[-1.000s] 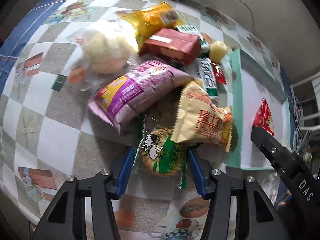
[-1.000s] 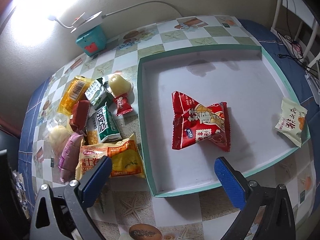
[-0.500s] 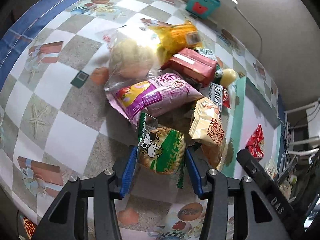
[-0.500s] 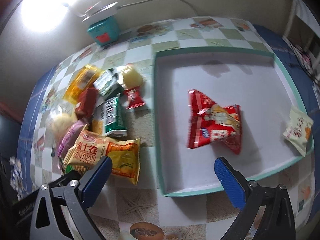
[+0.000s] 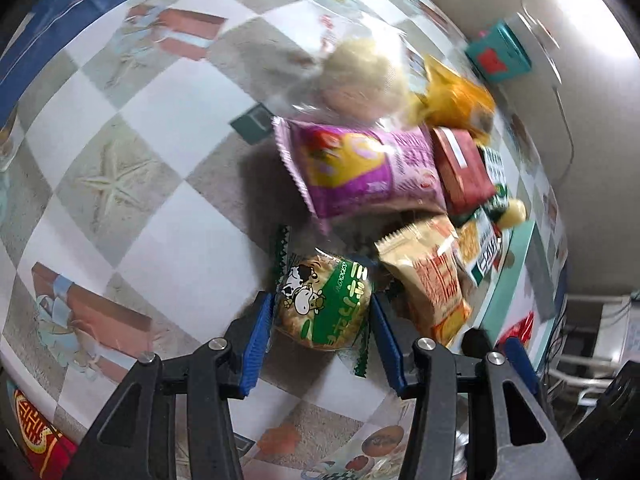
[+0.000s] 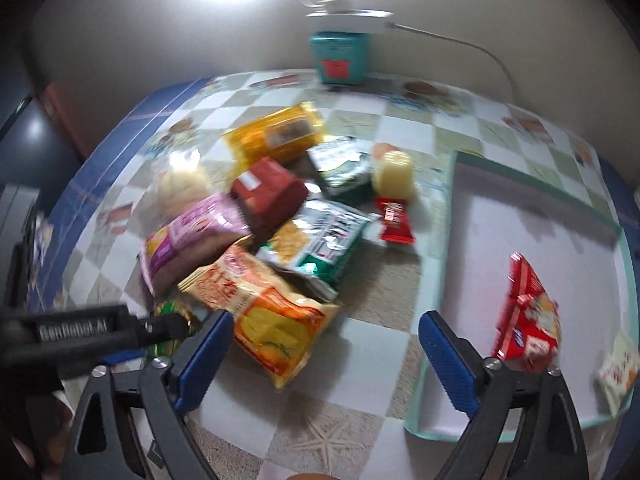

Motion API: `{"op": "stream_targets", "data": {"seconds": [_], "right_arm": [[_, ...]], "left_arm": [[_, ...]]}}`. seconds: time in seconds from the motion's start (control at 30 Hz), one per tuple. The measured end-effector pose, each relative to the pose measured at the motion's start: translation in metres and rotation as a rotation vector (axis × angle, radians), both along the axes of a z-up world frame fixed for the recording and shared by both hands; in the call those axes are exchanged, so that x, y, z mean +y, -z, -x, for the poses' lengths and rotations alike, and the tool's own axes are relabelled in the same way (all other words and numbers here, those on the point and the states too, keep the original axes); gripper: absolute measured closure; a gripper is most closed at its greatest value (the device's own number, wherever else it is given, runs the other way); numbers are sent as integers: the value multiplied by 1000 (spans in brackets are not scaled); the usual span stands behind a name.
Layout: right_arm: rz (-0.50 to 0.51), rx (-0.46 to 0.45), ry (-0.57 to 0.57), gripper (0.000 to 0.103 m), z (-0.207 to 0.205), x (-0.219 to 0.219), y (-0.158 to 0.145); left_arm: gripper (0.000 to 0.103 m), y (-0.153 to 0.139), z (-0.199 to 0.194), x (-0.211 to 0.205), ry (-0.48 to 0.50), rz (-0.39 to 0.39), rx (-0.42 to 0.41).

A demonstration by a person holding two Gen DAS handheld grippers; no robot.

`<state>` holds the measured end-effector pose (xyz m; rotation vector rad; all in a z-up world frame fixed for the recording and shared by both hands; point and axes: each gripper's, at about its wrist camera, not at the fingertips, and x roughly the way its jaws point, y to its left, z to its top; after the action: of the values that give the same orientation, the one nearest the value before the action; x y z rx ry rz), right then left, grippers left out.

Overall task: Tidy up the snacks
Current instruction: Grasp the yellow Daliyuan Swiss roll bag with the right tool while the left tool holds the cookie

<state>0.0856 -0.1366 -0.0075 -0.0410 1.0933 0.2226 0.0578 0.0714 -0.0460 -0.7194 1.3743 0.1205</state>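
Note:
My left gripper is shut on a green cow-print biscuit packet, held between both blue pads at the near edge of the snack pile. The pile holds a purple packet, a beige and orange packet, a red box and a yellow packet. My right gripper is open and empty, low over the table between the pile and the teal-rimmed tray. The beige and orange packet lies just ahead of its left finger. A red packet lies in the tray.
A teal box with a white cable stands at the wall behind the pile. A small cream packet lies at the tray's right edge. A yellow jelly cup and a small red sachet sit beside the tray. The left gripper's arm shows at left.
My left gripper closed onto the cow-print packet and swung, so the pile now looks farther right. My right gripper moved left from over the tray toward the pile.

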Motion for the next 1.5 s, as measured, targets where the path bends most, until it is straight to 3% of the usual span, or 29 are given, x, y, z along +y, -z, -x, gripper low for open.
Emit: {"op": "stream_targets", "data": {"seconds": [0.17,0.47,0.73,1.07,1.23,1.5], "right_arm": [[37,-10,-103,12,4,26,7],[59,12,-112,20,-2,44,25],[41,71,-129,40,-1,50,29],[33,59,-85,39,-2,46,37],[9,61,-59,47,-5,40,34],[-66,95,-5,51,-7,19,29]], "left_arm": [[52,-1,10,19,-51,14,2],[51,-11,29,49,-93,-21,6],[51,-11,28,42,-110,-30,9],[46,-7,8,15,-66,-97,17],[43,-5,-1,4,-52,-133,14],[41,-3,-11,-13,-8,-194,13]]}}
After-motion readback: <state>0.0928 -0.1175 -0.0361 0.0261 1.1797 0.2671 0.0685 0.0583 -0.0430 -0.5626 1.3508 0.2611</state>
